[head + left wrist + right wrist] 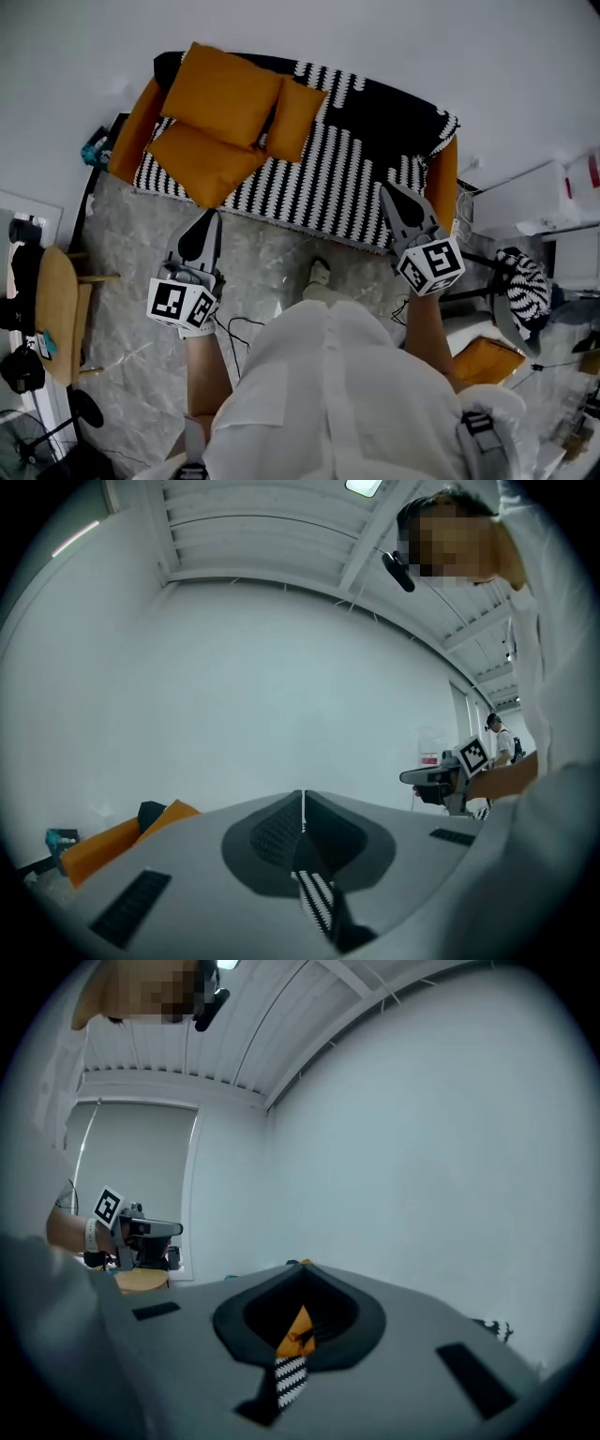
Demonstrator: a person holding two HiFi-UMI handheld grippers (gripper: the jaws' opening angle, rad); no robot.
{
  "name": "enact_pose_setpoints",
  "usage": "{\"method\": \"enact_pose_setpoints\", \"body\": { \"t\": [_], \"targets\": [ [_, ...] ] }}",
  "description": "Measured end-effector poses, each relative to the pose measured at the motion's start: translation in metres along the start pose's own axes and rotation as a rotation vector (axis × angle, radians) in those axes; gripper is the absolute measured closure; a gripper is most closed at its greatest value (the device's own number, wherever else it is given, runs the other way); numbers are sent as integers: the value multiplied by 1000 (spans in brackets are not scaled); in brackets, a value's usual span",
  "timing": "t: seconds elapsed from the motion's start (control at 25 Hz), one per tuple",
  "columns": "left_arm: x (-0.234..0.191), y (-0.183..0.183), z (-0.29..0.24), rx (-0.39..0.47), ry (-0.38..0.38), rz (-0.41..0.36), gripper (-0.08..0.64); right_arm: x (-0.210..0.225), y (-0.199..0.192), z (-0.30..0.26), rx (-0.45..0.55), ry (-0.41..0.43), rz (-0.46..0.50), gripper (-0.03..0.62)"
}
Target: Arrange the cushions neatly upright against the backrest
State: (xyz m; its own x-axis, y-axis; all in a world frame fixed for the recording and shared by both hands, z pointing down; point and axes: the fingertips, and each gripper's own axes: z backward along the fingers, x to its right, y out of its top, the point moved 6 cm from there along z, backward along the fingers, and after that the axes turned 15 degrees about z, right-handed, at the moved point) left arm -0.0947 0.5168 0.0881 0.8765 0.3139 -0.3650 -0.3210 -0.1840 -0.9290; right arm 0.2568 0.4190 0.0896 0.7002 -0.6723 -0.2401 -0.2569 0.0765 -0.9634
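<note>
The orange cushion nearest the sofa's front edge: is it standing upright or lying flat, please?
Lying flat: seen from above, the cushion shows its broad face on the striped sofa cover, with one corner at the front edge.

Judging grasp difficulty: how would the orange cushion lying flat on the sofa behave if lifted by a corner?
The flat cushion looks plump and soft-edged, so it would probably sag from a corner. Likely light; matte fabric should grip.
</note>
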Motion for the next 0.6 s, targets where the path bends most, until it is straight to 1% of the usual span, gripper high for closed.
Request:
{"method": "enact_pose_setpoints", "body": {
  "t": [0.16, 0.32, 0.6],
  "targets": [
    [4, 3, -52, 4, -17, -4, 537, 37, -2, -22, 7, 32, 9, 586],
    [11, 0, -90, 2, -36, -1, 537, 65, -11, -41, 3, 51, -1, 586],
    [6, -10, -134, -54, -69, 14, 537, 74, -23, -73, -20, 62, 4, 584]
  ]
}}
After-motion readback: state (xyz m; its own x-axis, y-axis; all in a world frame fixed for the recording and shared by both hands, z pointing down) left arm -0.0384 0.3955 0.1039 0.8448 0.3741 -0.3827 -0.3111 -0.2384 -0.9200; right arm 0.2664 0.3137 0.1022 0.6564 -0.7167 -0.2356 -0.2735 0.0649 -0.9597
